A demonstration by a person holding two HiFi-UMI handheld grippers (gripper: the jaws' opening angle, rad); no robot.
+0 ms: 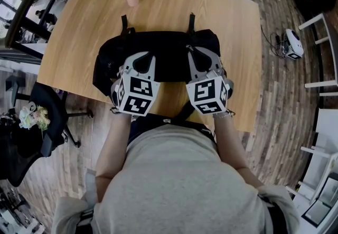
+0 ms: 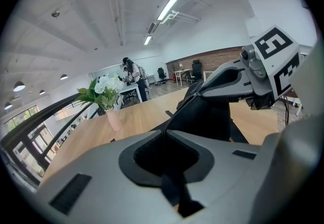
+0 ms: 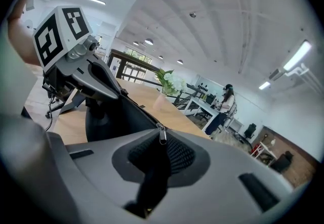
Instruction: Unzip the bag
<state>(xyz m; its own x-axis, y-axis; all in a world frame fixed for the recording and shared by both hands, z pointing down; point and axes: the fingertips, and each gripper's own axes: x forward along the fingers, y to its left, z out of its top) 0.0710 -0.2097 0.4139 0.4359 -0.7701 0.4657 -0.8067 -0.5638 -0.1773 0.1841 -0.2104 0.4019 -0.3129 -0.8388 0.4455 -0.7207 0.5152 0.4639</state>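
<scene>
Head view: bag (image 1: 169,48) is laid crosswise on table (image 1: 79,32), just ahead of both grippers.
Left gripper (image 2: 164,137): clenched on bag fabric.
Right gripper (image 3: 161,144): zipper pull (image 3: 162,134) is pinched; zipper track (image 3: 139,109) is seen running toward the other gripper.

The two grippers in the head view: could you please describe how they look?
The left gripper and right gripper match. Each has grey, curved moulded jaws with dark textured pads and carries a white cube with black square markers. The person wears a light grey top.
</scene>
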